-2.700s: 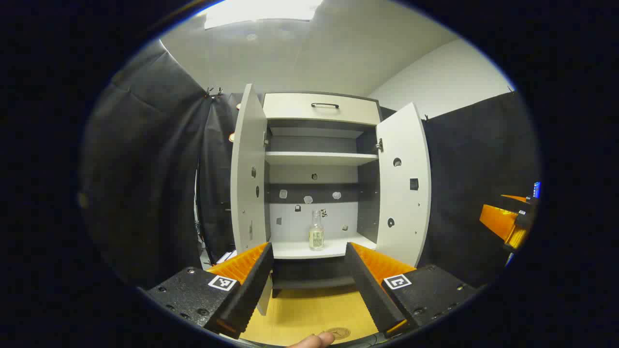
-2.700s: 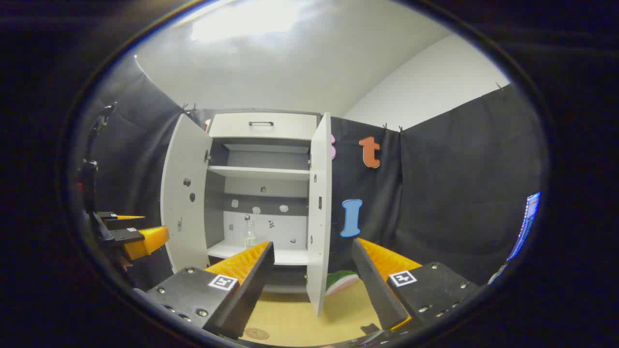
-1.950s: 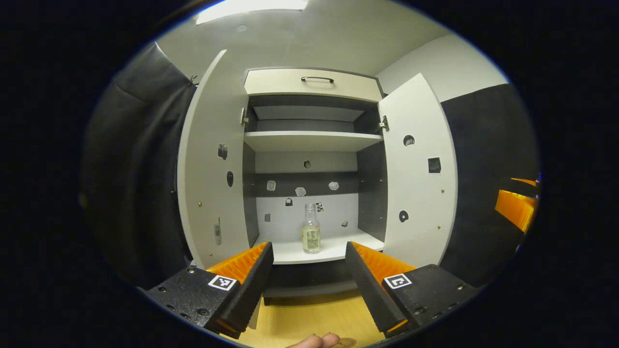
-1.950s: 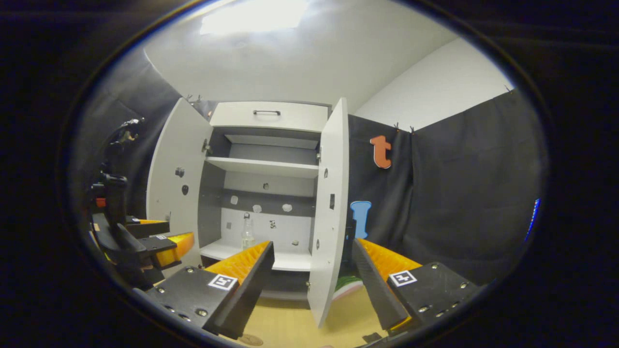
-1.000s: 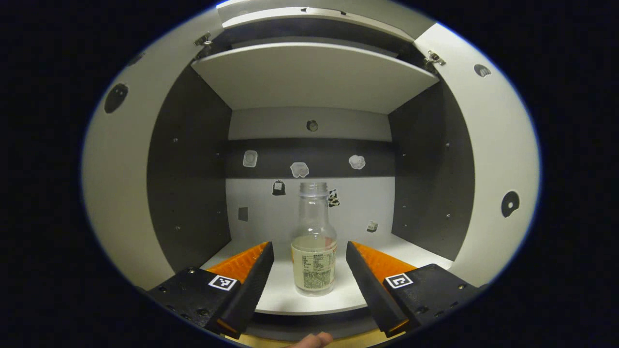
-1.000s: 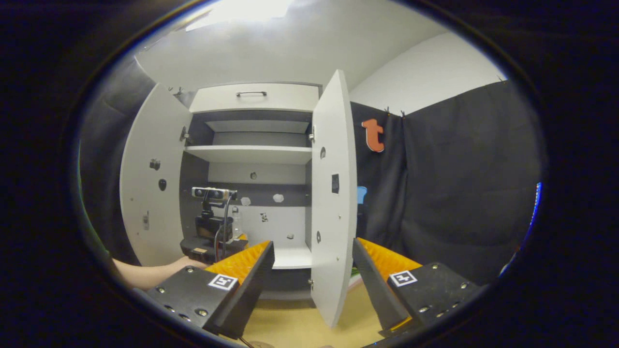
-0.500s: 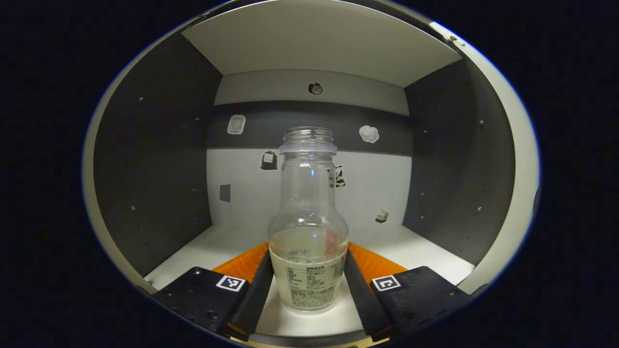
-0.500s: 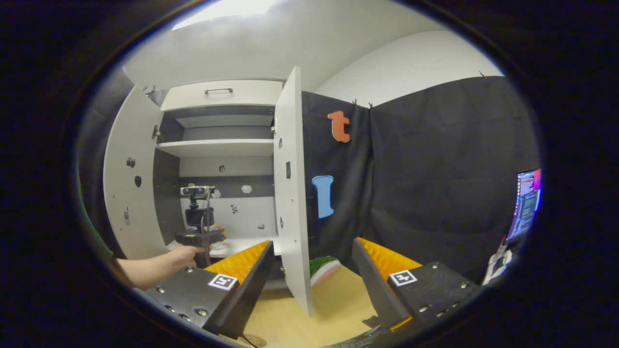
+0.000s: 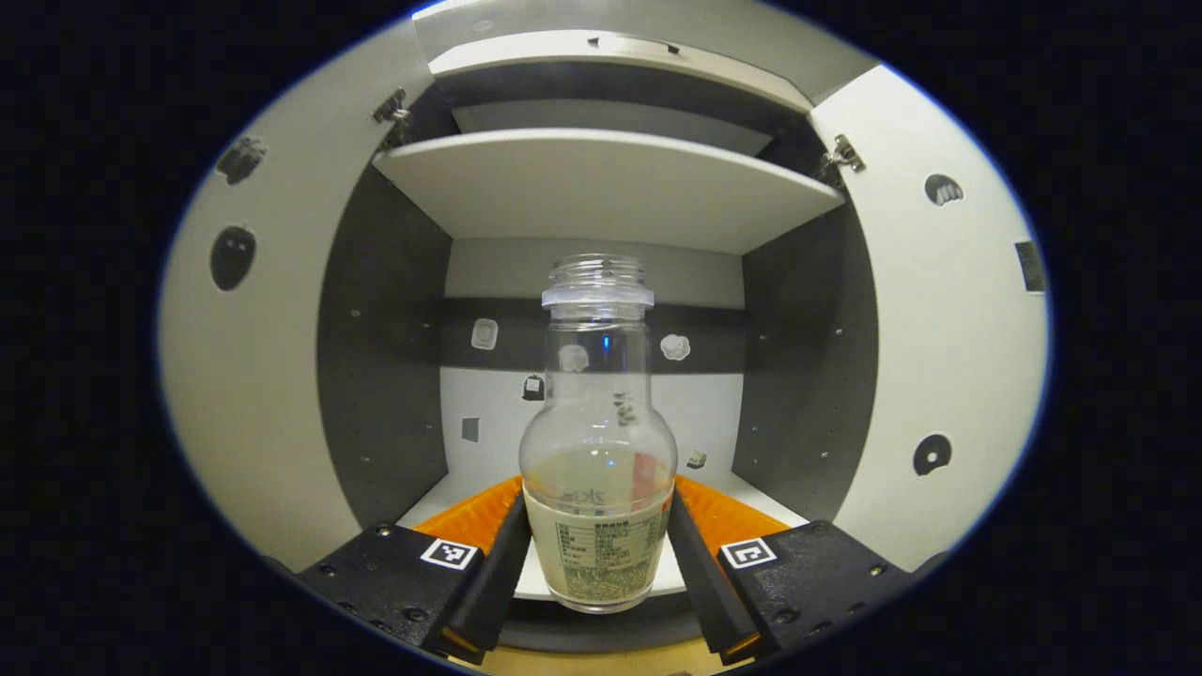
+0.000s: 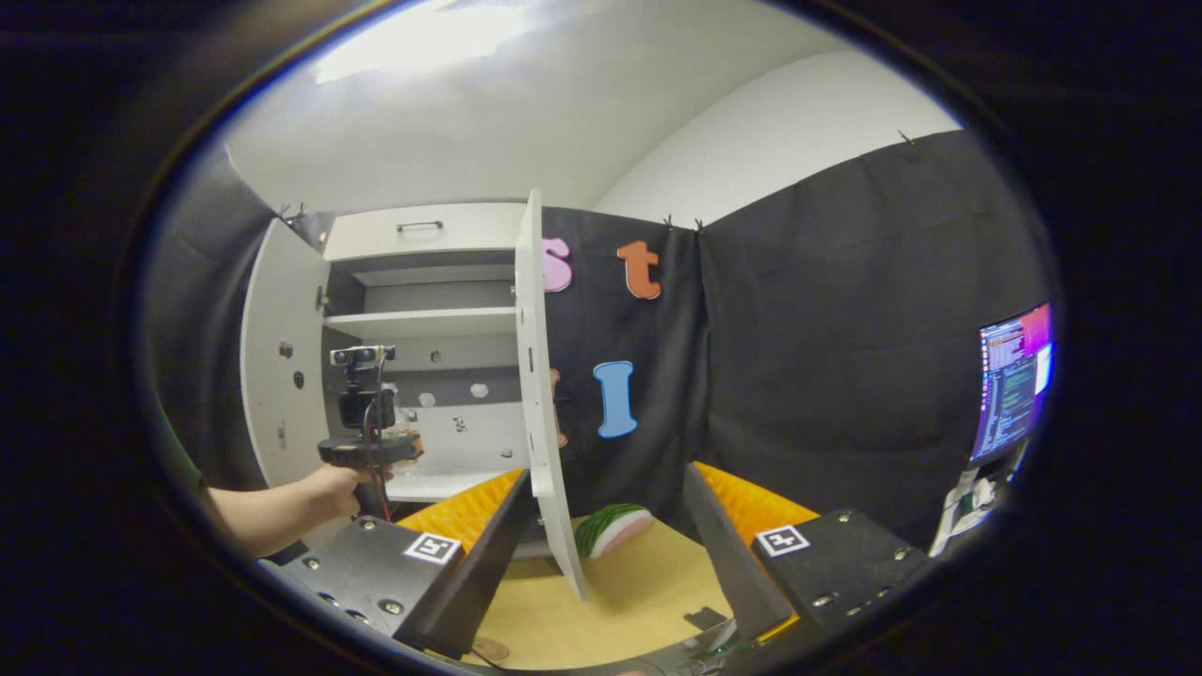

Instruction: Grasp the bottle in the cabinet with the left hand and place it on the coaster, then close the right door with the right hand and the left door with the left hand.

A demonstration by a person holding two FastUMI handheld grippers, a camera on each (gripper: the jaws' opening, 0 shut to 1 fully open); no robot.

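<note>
With left tongs pinching bottle low, just above shelf lip, I risk tipping it on withdrawal; liquid sloshes, neck uncapped. Right tongs spread, idle near right door.

The bottle carries a printed label, its small text too fine to read.

Upright clear bottle, doors open
</note>
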